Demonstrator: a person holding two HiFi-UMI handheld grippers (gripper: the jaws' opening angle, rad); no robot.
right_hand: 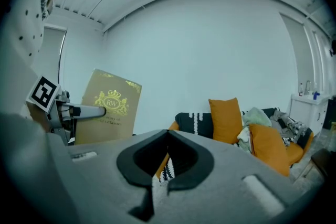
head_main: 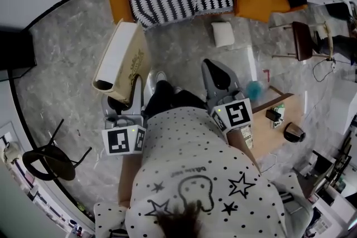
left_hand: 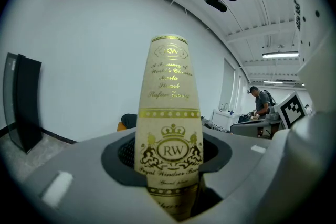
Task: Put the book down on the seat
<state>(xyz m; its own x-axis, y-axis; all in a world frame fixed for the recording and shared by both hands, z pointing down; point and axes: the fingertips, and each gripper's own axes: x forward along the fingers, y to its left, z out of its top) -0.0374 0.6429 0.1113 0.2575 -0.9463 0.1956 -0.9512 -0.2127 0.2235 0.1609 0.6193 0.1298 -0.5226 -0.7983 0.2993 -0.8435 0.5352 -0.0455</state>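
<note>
I see a black stool (head_main: 49, 163) at eight o'clock; a white cushion (head_main: 223, 34) at one; a wooden table (head_main: 266, 139) at four; a dark chair (head_main: 302, 40) at two.

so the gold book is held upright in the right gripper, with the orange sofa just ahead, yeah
Wrong gripper: the left gripper holds the book upright, as the left gripper view shows. The right gripper is shut on nothing. The orange sofa is indeed just ahead.
</note>
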